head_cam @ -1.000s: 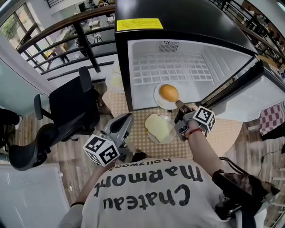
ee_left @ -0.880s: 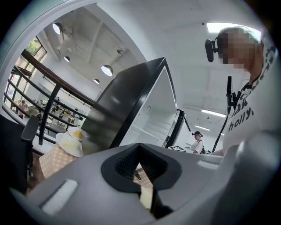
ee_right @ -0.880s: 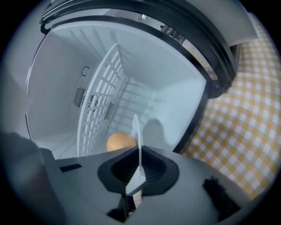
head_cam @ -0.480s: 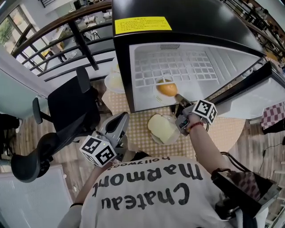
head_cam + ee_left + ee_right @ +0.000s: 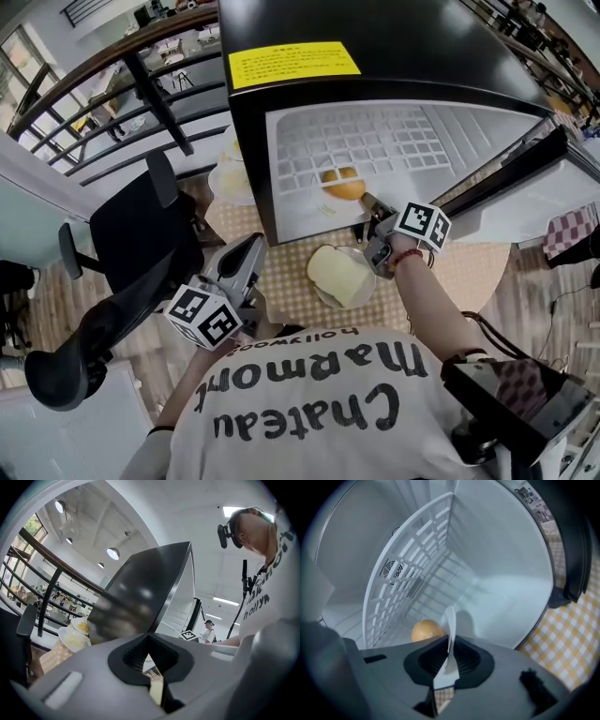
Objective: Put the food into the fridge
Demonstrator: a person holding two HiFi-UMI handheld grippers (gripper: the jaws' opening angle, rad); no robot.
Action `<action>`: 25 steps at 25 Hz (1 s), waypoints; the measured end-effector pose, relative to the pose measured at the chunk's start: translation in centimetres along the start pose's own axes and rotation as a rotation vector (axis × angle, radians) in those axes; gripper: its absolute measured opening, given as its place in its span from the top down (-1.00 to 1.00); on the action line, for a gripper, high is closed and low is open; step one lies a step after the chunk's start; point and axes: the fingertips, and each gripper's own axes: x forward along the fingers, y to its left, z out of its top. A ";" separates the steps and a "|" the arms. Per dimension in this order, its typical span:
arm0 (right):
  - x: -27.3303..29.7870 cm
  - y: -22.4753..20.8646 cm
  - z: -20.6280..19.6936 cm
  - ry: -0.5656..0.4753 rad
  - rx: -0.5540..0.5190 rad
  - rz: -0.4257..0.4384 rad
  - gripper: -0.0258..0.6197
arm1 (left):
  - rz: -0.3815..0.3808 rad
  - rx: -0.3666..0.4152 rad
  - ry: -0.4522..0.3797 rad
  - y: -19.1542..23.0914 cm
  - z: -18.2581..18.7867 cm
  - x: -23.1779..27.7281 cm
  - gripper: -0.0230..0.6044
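Observation:
A black mini fridge (image 5: 375, 37) stands open on the chequered table (image 5: 469, 272). My right gripper (image 5: 367, 202) is shut on the rim of a white plate (image 5: 328, 199) that carries a round orange-brown bun (image 5: 342, 184). The plate is inside the fridge, under the white wire shelf (image 5: 375, 145). In the right gripper view the plate's rim (image 5: 450, 620) stands edge-on between the pads, with the bun (image 5: 426, 631) behind it. A second plate of pale bread (image 5: 339, 277) sits on the table before the fridge. My left gripper (image 5: 246, 267) hovers shut and holds nothing at the table's near left edge.
The fridge door (image 5: 553, 187) swings open to the right. Two plates of food (image 5: 230, 173) sit on the table left of the fridge. A black office chair (image 5: 141, 234) stands at the left, a railing (image 5: 112, 75) runs behind it, and a red chequered cloth (image 5: 567, 230) lies at the far right.
The plate with the bun has gone from the fridge's front edge deeper inside, under the wire shelf, with my right gripper following. My left gripper has shifted a little.

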 end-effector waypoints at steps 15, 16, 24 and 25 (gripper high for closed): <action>1.2 -1.1 1.2 0.043 -0.280 -0.163 0.69 | -0.002 -0.024 -0.010 1.2 -0.5 0.7 0.90; 1.2 -1.3 1.3 0.045 -0.297 -0.179 0.66 | -0.002 -0.024 -0.011 1.3 -0.6 0.7 0.90; 2.4 -1.5 1.6 0.065 -0.390 -0.226 0.63 | 0.022 -0.037 -0.007 1.8 -0.8 0.6 0.90; 2.5 -1.5 1.6 0.069 -0.397 -0.231 0.63 | 0.023 -0.034 -0.007 1.8 -0.8 0.6 0.90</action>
